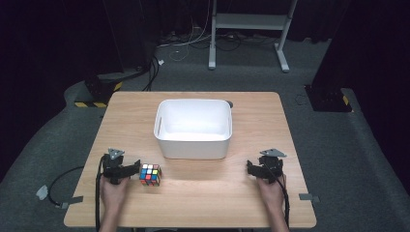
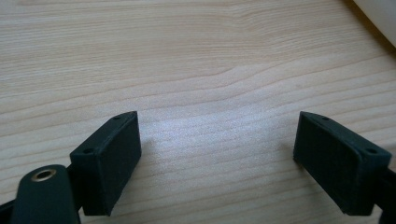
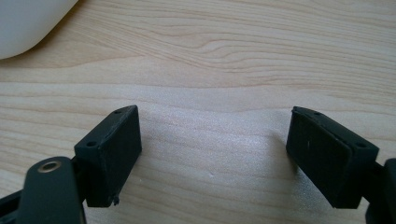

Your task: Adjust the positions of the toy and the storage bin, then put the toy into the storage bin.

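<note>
**A:** At the near-left of the worktop [image 1: 203,193], what sits closest to the puzzle cube [image 1: 150,175]?

**B:** The left gripper [image 1: 126,170]. The cube lies just beside it, toward three o'clock, almost touching the tips as far as the high view lets me judge. In the left gripper view the fingers [image 2: 108,163] are spread wide with only bare wood between them, so they hold nothing, and the cube lies off to the side of where they point.

**A:** Does the cube have a long axis to line up with?

**B:** No, its sides look equal. It stands flat on the worktop, turned a little, so one corner faces the person.

**A:** How is the left hand [image 1: 114,193] posed?

**B:** The forearm comes in from six o'clock, and the hand rests low behind the gripper, close to the wood. I judge that a short swing toward three o'clock would bring the cube between the fingers.

**A:** And moving right?

**B:** The white tub [image 1: 193,150] stands in the middle, at about one o'clock from the cube and near it. It looks empty. Its corner shows at the edge of both gripper views.

**A:** The far right?

**B:** The right gripper [image 1: 255,170] sits well apart from the cube, at about four o'clock from the tub. Its fingers [image 3: 112,158] are also wide apart over bare wood, gripping nothing. The left one is plainly nearer.
</note>
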The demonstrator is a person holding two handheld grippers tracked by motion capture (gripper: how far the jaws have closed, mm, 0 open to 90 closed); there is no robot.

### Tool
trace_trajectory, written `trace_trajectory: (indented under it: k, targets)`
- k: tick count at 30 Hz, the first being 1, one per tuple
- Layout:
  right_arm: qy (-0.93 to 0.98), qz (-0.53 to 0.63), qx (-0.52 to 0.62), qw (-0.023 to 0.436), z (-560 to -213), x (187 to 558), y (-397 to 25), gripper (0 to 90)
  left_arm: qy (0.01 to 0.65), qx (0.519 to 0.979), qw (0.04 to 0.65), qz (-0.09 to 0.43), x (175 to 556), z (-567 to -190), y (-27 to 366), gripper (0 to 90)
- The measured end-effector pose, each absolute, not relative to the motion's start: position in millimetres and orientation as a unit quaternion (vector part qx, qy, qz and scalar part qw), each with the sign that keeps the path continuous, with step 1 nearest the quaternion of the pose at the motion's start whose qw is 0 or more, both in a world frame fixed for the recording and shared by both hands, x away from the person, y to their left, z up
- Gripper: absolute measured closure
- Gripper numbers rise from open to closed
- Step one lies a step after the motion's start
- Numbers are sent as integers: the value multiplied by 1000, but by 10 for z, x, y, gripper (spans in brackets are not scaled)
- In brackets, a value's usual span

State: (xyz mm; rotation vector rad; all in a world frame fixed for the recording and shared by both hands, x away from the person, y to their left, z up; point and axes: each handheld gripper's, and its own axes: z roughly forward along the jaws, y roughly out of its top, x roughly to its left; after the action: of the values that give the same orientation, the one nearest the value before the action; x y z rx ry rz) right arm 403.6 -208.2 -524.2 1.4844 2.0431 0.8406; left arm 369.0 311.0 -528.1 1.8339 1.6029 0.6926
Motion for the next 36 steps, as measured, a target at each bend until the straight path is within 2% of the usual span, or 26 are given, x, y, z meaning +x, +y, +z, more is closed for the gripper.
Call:
trace_trajectory:
  k: [19, 27, 36]
  targets:
    - [747, 309, 540, 237, -5240, 4030, -2078, 198, 604, 691, 300, 261, 3682, -5280, 3097, 152]
    - [748, 310, 537, 237, -5239, 4028, -2078, 207, 590, 706, 308, 244, 3669, -5256, 3075, 152]
    - [748, 311, 536, 237, -5239, 4027, -2078, 213, 585, 700, 329, 244, 3640, -5168, 3060, 150]
